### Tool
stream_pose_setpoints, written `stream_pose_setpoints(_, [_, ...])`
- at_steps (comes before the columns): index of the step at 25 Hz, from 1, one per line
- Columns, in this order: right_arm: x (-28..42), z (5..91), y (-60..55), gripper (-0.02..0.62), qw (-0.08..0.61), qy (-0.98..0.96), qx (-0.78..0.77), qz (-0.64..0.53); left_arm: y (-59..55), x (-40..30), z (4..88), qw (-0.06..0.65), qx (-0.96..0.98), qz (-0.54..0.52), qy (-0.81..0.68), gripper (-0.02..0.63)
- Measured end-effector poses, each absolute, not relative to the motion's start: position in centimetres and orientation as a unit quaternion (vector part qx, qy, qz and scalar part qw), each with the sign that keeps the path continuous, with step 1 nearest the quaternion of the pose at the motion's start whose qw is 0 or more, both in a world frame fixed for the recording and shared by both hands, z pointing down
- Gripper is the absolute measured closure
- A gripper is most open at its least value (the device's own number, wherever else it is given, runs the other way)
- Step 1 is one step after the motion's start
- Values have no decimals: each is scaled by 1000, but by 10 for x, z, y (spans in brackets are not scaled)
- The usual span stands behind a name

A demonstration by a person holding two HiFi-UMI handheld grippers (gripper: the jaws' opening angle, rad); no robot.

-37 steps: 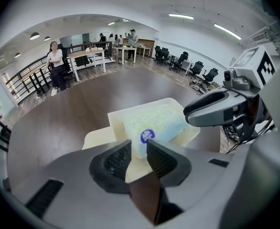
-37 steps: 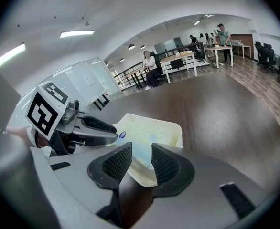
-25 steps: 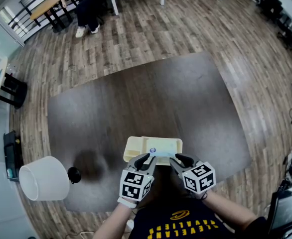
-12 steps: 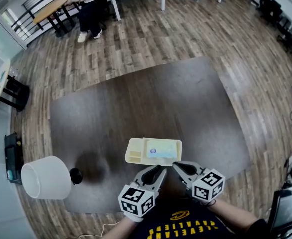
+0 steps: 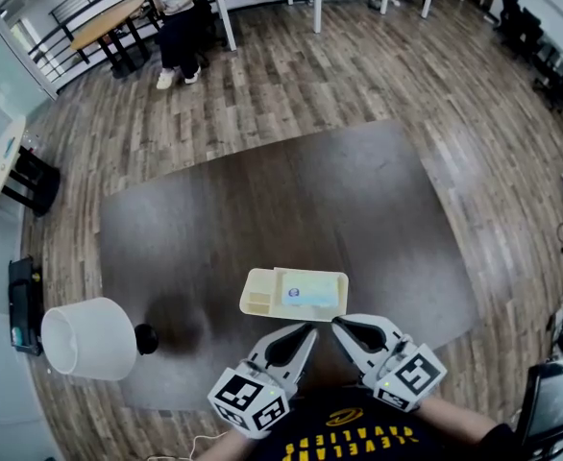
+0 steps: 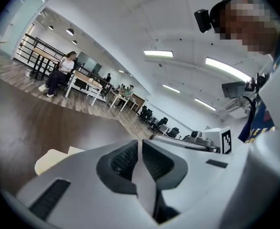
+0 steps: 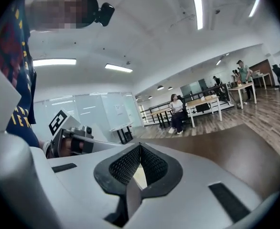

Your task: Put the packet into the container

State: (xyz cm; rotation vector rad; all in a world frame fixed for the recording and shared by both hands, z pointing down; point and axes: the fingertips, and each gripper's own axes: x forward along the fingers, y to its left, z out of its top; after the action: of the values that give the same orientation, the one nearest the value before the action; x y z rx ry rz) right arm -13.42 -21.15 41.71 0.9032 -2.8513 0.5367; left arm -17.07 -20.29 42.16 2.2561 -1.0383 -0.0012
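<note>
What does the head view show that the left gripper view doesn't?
Only the head view: the packet lying in the container, the white lamp, the right gripper whole, its jaws just closed on nothing. Only the left gripper view: the left gripper close up, jaws shut and empty, ceiling lights, the wearer's head camera. Both: a container corner, the dark table, the seated person.

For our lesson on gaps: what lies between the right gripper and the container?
Nothing but bare table between right gripper and container, in the head view.
</note>
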Motion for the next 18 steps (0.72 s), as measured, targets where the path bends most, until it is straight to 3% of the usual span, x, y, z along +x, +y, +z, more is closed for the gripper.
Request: stream_pose_setpoints(18, [-135,398,-208,586,38,-944,294,144,-198,-166,409,279,865,5,-417,577])
